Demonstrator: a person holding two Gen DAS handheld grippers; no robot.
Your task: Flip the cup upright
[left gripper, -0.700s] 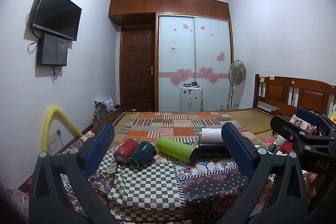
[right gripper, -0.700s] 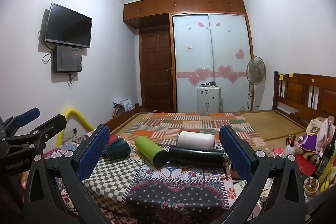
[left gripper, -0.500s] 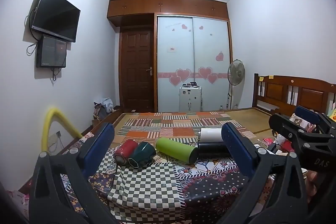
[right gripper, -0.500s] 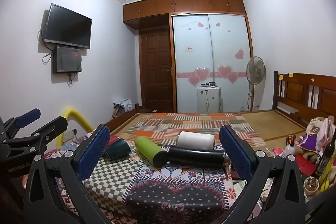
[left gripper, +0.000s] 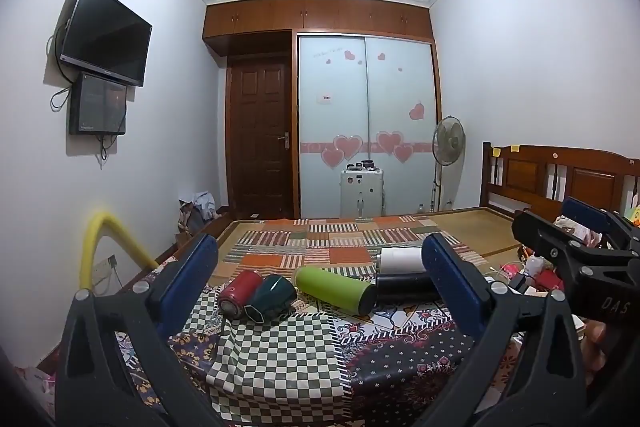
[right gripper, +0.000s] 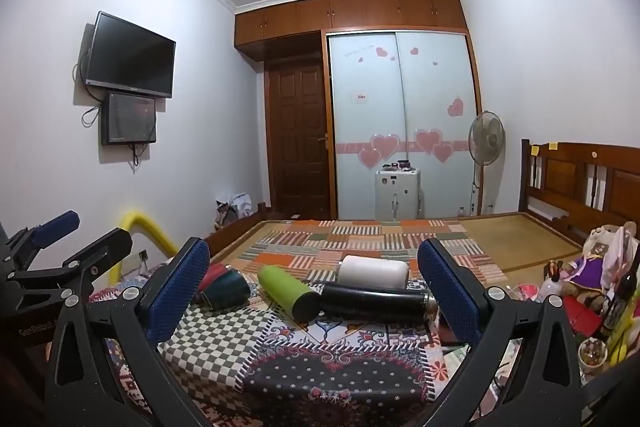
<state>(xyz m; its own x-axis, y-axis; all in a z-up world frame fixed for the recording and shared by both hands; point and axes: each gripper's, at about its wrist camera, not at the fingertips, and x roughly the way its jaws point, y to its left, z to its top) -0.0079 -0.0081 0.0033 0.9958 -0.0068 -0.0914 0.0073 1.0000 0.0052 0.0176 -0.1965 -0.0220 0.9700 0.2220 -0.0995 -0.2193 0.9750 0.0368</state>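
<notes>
Left wrist view showed my left fingers (left gripper: 320,277) spread wide apart and holding nothing, their blue pads (left gripper: 191,273) framing the row of vessels ahead. Right wrist view showed my right fingers (right gripper: 314,285) just as wide apart and empty — their blue pads (right gripper: 450,289) stood on either side of the same row. Neither pair touched anything.

Between the left pads lay the dark green cup (left gripper: 269,295), on its side on the checkered cloth (left gripper: 276,359), its six-sided mouth turned toward the camera. A red can (left gripper: 239,293) lay on its side touching the cup's left flank. Just to the cup's right a lime green bottle (left gripper: 334,289) lay slantwise, and beyond that a black flask (left gripper: 404,289) lay crosswise with a white cylinder (left gripper: 400,261) close behind it.

From the right wrist the green cup (right gripper: 226,291) sat partly behind my left pad, the lime bottle (right gripper: 288,291) pointed its dark end at me, and the black flask (right gripper: 376,303) stretched across toward the right pad, the white cylinder (right gripper: 374,271) behind it. All of them rested on the patterned cloths covering the counter (right gripper: 320,379).

Farther out lay a bed with a striped patchwork spread (left gripper: 336,237) — then a wooden headboard (right gripper: 584,179), a standing fan (right gripper: 486,143), and a wardrobe with pink hearts (right gripper: 400,123). A television (left gripper: 105,33) hung on the left wall.
</notes>
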